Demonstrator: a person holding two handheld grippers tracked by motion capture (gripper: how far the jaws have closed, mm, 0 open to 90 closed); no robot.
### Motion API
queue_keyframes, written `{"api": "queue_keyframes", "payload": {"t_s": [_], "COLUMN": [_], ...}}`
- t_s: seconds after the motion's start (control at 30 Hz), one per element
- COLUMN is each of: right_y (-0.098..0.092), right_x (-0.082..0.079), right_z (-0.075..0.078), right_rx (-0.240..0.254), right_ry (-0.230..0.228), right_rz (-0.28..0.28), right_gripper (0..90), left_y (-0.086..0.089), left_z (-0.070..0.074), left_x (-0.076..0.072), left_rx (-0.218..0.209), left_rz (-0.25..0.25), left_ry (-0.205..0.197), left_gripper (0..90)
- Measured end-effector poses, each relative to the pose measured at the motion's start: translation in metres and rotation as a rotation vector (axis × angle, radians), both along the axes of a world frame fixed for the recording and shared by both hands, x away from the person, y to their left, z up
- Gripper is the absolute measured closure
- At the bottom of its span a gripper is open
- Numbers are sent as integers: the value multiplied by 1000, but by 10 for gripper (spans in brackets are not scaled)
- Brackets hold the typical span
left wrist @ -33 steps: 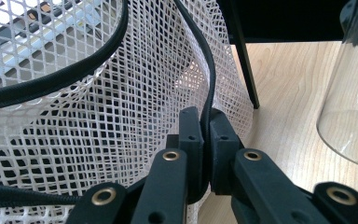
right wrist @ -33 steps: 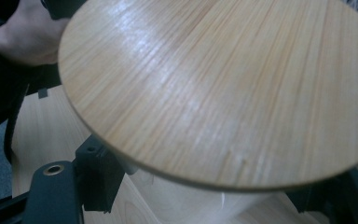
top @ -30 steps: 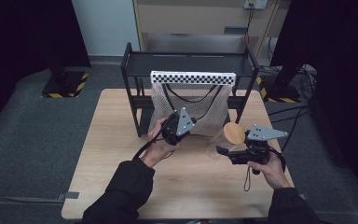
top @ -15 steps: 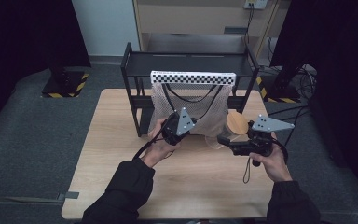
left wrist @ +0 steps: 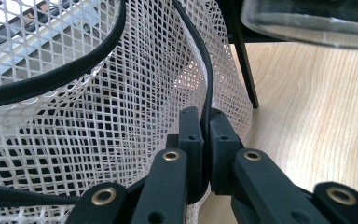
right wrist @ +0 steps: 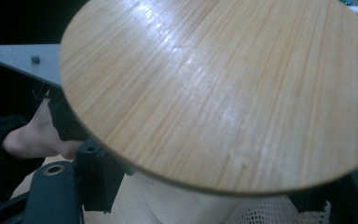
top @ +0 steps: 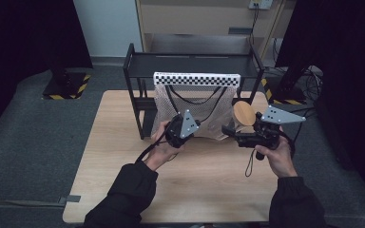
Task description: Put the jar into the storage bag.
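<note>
Since a second ago, the right gripper (top: pixel 228 131) has risen and drifted left toward the white mesh bag with black cord handles (top: pixel 197 111), carrying its load with it; the left gripper (top: pixel 170 130) has stayed put. That load is a clear glass jar with a round light-wood lid (top: pixel 244 113), and the right gripper's jaws are clamped on the jar below the lid, holding it tilted above the pale wooden table (top: pixel 138 190), just right of the bag. In the right gripper view the wooden lid (right wrist: pixel 223 88) looms large and close (its grain is plain to see), with a bit of white netting below it.

On the left, the jaws are closed tight on one black cord handle (left wrist: pixel 206 88) at the bag's near edge. The bag hangs from the black metal two-tier rack (top: pixel 190 64) at the far side of the table, its top draped over a checkered black-and-white strip (top: pixel 197 79).
</note>
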State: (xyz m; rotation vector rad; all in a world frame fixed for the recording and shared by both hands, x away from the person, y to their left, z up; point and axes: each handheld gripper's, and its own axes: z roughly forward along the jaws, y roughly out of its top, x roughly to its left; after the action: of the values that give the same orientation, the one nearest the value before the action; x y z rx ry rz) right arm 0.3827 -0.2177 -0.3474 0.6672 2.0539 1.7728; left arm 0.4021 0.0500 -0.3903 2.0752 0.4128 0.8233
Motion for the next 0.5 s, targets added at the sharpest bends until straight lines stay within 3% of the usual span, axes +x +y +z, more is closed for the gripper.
{"api": "queue_keyframes", "payload": {"t_s": [0.5], "right_y": [11], "right_x": [11], "right_z": [16], "right_rx": [41], "right_ry": [-10], "right_rz": [-15], "right_gripper": [264], "left_y": [-1], "left_z": [-1], "left_x": [0], "left_rx": [-1], "left_rz": [0], "left_ry": [-2], "left_gripper": [859]}}
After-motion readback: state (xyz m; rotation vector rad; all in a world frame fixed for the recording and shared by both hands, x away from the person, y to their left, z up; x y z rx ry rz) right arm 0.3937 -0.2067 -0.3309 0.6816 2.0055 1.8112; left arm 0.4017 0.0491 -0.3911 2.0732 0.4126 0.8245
